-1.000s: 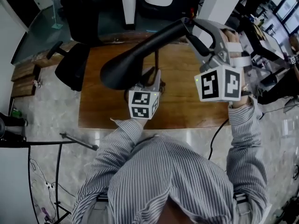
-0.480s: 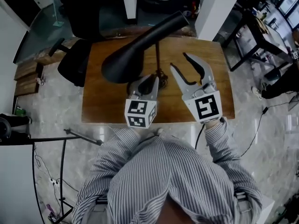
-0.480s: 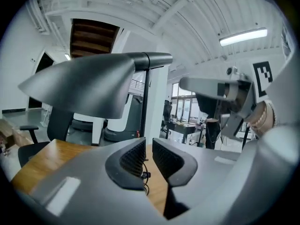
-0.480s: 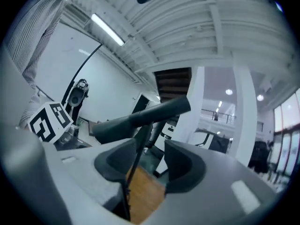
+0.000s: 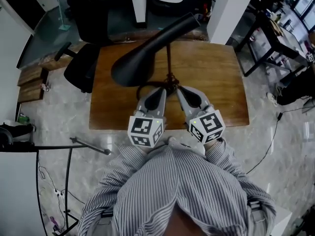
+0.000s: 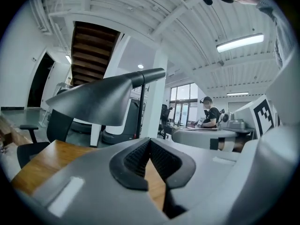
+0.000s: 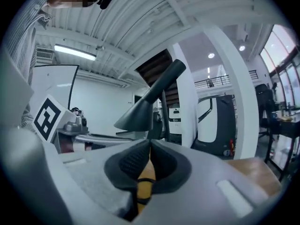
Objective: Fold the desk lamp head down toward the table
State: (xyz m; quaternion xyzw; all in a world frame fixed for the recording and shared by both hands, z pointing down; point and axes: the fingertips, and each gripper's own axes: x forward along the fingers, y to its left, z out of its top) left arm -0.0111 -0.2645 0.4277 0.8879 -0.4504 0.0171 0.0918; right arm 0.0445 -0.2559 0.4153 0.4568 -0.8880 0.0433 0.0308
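Observation:
The black desk lamp stands on the wooden table (image 5: 216, 82). Its cone head (image 5: 130, 69) slopes down to the left from the top of a thin upright stem (image 5: 169, 63). My left gripper (image 5: 164, 89) and right gripper (image 5: 178, 89) lie side by side near the table's front edge, tips converging at the foot of the stem. Both are shut with nothing between the pads. The left gripper view shows the lamp head (image 6: 93, 102) above its closed tips (image 6: 150, 142). In the right gripper view the head (image 7: 145, 108) rises behind the closed tips (image 7: 150, 146).
A dark cord (image 5: 142, 89) loops on the table by the lamp's foot. Black office chairs (image 5: 81, 68) stand left of and behind the table. A white pillar (image 5: 226, 9) rises at the back right. A tripod leg (image 5: 86, 146) and a cable (image 5: 263, 151) lie on the floor.
My right gripper let go of the lamp's upper end, dropped to table level, rolled over and shut. The left gripper closed and slid a little. The lamp head stays sloped down-left.

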